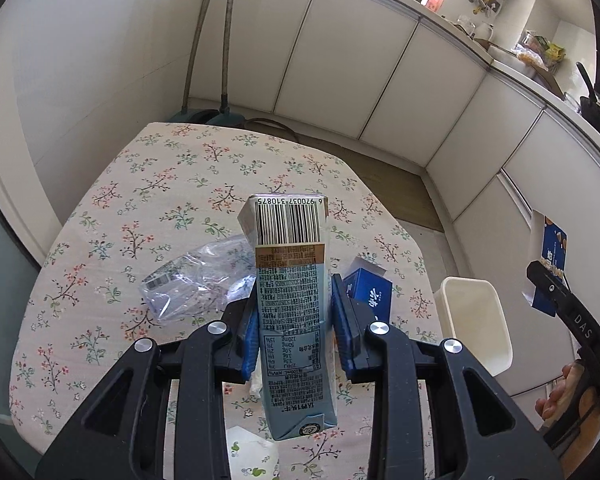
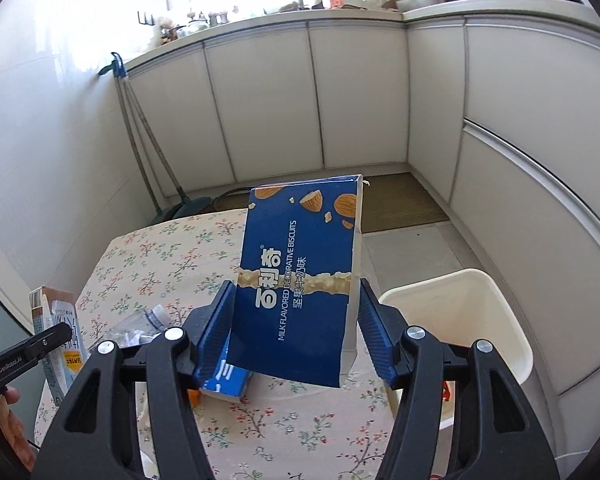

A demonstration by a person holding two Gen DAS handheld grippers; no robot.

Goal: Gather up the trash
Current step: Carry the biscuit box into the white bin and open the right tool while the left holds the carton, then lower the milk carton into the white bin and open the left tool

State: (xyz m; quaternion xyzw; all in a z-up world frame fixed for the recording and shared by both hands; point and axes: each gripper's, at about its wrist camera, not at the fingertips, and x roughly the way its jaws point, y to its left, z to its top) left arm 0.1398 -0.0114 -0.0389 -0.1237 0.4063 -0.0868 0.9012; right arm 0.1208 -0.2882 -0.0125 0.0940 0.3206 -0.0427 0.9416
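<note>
From the left wrist, the left tool [image 1: 294, 320] is clamped on a pale blue drink carton [image 1: 290, 280], its blue pads pressed against the carton's two narrow sides; the carton stands upright between them, barcode end uppermost, lifted above the counter [image 1: 100, 216] with its flowered cloth. On the cloth behind it lie a crumpled clear plastic bottle [image 1: 192, 280] to the left and a small blue box [image 1: 370, 290] to the right, just beside the tool. A white bin [image 1: 476, 320] stands off the counter's right edge, and beyond it, at the frame's right side, the other tool carries a blue biscuit box [image 1: 550, 256]. From the right wrist, the right tool [image 2: 296, 328] stands about half open and grips that biscuit box [image 2: 300, 276] across its width, both pads against its edges; the box tilts slightly and hangs above the counter's [image 2: 160, 256] right edge. The white bin [image 2: 460, 312] sits just right of it, lower down. At far left the drink carton [image 2: 56, 328] shows in the left tool, a hand [image 2: 8, 420] below it.
</note>
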